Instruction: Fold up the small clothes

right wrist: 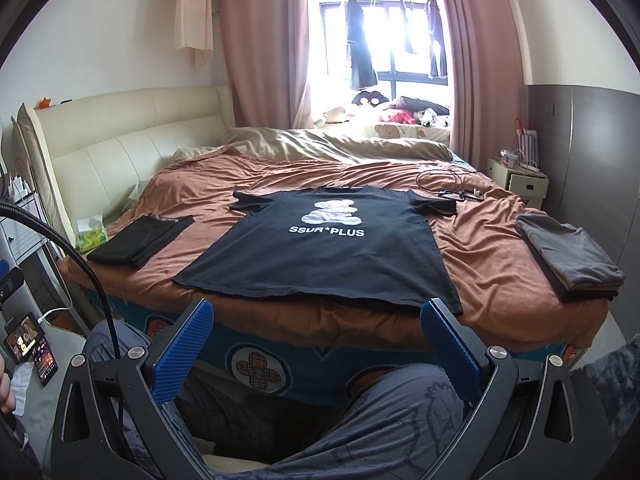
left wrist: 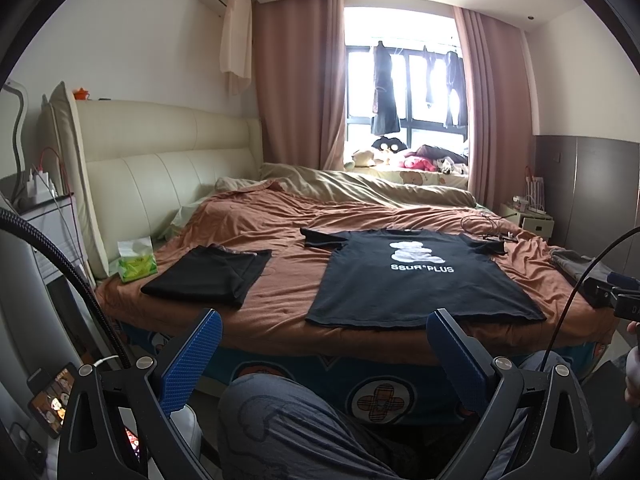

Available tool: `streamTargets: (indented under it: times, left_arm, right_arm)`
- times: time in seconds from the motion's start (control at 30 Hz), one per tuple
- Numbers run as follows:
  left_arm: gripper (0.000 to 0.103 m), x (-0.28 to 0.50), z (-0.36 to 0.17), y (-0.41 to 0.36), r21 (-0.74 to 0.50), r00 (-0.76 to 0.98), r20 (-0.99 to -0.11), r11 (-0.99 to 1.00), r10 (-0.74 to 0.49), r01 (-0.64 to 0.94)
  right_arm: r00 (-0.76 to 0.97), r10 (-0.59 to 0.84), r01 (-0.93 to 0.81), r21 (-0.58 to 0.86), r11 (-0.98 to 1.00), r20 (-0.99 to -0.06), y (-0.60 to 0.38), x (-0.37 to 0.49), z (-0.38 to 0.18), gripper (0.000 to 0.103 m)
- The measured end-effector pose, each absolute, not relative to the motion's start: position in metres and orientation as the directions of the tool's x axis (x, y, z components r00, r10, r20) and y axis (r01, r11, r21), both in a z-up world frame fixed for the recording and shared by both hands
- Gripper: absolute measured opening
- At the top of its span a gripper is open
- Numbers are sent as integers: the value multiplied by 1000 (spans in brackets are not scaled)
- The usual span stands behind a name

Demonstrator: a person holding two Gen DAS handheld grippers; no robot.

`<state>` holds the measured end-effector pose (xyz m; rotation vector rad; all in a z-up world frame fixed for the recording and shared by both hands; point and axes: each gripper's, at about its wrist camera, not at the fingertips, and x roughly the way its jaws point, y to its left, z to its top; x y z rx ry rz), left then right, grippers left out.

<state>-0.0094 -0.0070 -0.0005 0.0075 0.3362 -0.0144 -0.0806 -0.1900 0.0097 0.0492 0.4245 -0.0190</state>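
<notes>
Black T-shirt (right wrist: pixel 320 252), spread flat on the bed, front up: white block capitals "SSUR*PLUS" across the chest, directly under a white bear graphic. Legible in both wrist views; the line runs straight, reading left to right from the foot of the bed.

Green tissue pack (left wrist: pixel 137 266) near the headboard: some print on its face, too small to read.

Phone screen (right wrist: pixel 25 342) at lower left: lit, pictures only, no readable lettering.

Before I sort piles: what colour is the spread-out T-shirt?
Black T-shirt with white print, clearest in right wrist view.
</notes>
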Motion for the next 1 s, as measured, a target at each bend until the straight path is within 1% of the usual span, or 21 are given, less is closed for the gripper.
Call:
streamTargets:
  times: [0.57,1.0]
  left_arm:
    - [103,-14,3,-11,-3,946,-323,1000,-16,16]
    - [103,27,1,-1,-17,936,-351,1000,-7,1]
  right_arm:
    - [909,-10,35,52,998,-416,-192,-75,12,103]
    - [902,11,21,68,997,-432,-199,-33,11,103]
